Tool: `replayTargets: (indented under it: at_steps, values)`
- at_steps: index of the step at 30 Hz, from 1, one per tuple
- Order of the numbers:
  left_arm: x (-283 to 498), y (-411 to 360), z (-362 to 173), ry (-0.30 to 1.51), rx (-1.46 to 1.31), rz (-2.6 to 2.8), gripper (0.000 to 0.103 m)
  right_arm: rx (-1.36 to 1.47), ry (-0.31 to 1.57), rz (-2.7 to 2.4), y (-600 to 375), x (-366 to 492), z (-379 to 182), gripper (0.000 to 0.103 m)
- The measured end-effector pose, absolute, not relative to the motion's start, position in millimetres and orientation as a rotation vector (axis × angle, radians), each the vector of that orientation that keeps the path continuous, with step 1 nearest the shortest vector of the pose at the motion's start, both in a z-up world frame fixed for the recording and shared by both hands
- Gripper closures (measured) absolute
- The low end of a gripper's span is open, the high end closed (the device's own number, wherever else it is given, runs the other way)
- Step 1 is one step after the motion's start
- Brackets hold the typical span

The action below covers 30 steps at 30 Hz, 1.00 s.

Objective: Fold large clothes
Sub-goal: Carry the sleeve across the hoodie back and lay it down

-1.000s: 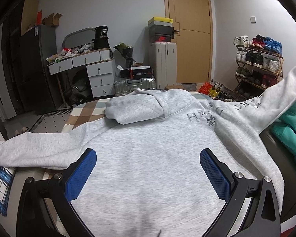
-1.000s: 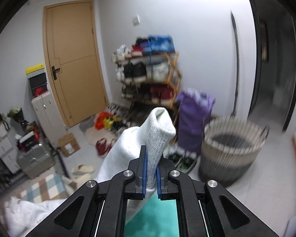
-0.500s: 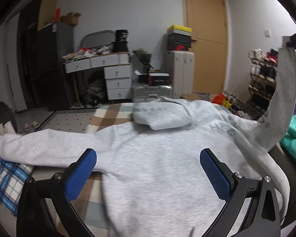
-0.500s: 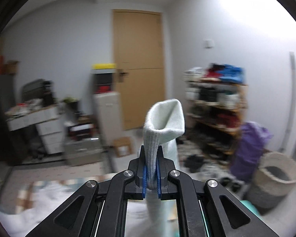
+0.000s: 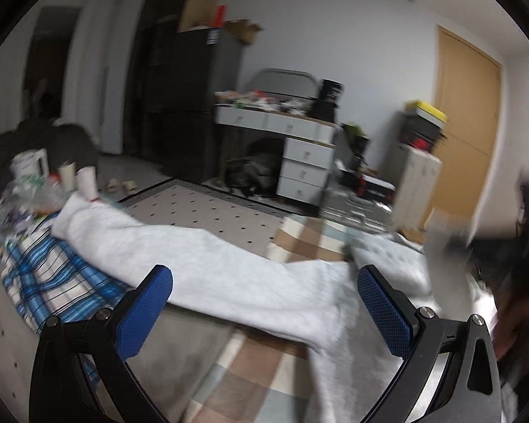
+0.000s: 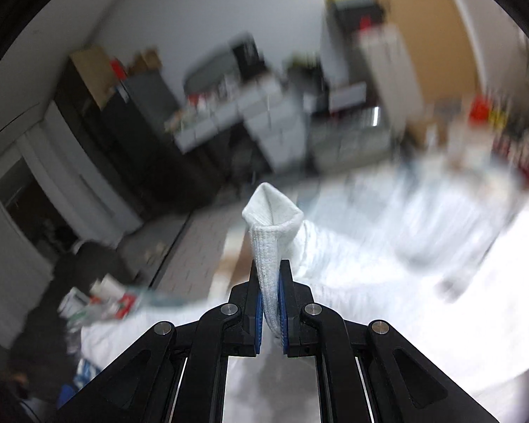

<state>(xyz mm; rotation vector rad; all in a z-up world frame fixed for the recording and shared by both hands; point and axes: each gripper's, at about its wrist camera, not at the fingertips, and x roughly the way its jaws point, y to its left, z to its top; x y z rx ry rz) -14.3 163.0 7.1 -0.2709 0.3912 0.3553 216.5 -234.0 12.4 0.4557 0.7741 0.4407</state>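
A light grey hoodie [image 5: 229, 275] lies spread on the checked bed cover, its left sleeve [image 5: 98, 225] stretched out toward the left edge. My left gripper [image 5: 264, 299] hangs open above that sleeve with nothing between its blue pads [image 5: 144, 310]. In the right wrist view the ribbed cuff [image 6: 272, 222] of the other sleeve stands up between the fingers of my right gripper [image 6: 271, 303], which is shut on it. The hoodie's body [image 6: 423, 264] shows blurred and bright below and to the right. At the right edge of the left wrist view a blurred dark shape hides part of the garment.
A blue plaid cloth [image 5: 49, 275] lies under the sleeve end. Cups and clutter [image 5: 56, 176] crowd the bed's left corner. Beyond the bed are a dotted rug [image 5: 208, 208], a white drawer desk [image 5: 299, 151], a dark cabinet [image 5: 187, 98], suitcases [image 5: 416, 183] and a wooden door [image 5: 465, 123].
My right gripper has swung left and down across the hoodie, carrying the sleeve cuff over the body. My left gripper has turned and shifted left, from the hoodie's body to the outstretched left sleeve.
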Motion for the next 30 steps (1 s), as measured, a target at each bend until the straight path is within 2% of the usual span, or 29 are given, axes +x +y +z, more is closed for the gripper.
replayTargets:
  at_steps: [2,4,7,9,10,11,12,16,18,22,23,24,25,27,28,30]
  values:
    - [-13.0,166.8,3.7,0.398,-0.3,0.365,0.001,0.463,0.873,0.443,-208.3,225.2,-41.2,0.096]
    - [-9.7,167.2,0.0,0.403,-0.314,0.371,0.001,0.448,0.925,0.443,-199.0,231.7,-69.5,0.095]
    - [-6.0,165.0,-2.5,0.411,-0.307,0.352,0.001,0.407,0.997,0.465,-185.7,226.6,-96.6,0.085]
    - [-4.3,163.8,-2.1,0.407,-0.305,0.336,0.001,0.411,1.033,0.533,-183.2,217.7,-101.9,0.057]
    - [-3.9,161.9,-1.6,0.402,-0.302,0.328,0.001,0.405,1.031,0.585,-184.7,211.8,-98.6,0.048]
    - [-4.2,161.4,-0.8,0.395,-0.296,0.323,0.001,0.394,1.025,0.638,-190.1,202.8,-93.0,0.033]
    - [-6.8,164.5,0.1,0.387,-0.292,0.322,0.001,0.386,1.018,0.672,-183.2,193.5,-87.9,0.03]
    - [-7.1,167.8,-1.1,0.392,-0.292,0.311,0.001,0.325,0.956,0.708,-236.1,164.6,-53.6,0.029]
    - [-4.5,167.3,-2.5,0.405,-0.294,0.307,0.001,0.284,0.896,0.58,-272.3,163.1,-37.3,0.019]
    - [1.3,155.9,-5.5,0.427,-0.265,0.298,0.001,0.101,0.841,0.176,-360.3,181.7,-34.3,0.019]
    - [3.6,150.5,-6.6,0.432,-0.245,0.296,0.001,0.037,0.852,0.105,-370.5,185.9,-39.3,0.023]
    - [5.6,144.6,-8.0,0.437,-0.225,0.291,0.001,-0.051,0.898,0.035,-384.4,191.9,-52.2,0.035]
    - [6.9,139.6,-8.9,0.443,-0.211,0.284,0.001,-0.096,0.944,0.007,-390.8,195.7,-63.8,0.043]
    - [12.5,126.7,-11.9,0.462,-0.178,0.265,0.001,-0.13,1.074,-0.042,-408.7,202.9,-95.3,0.068]
    - [14.7,122.9,-12.9,0.469,-0.167,0.26,0.001,-0.109,1.141,-0.059,-419.5,204.6,-114.2,0.072]
    - [20.0,112.6,-15.2,0.481,-0.139,0.248,0.001,-0.066,1.105,-0.057,-429.9,199.5,-122.9,0.075]
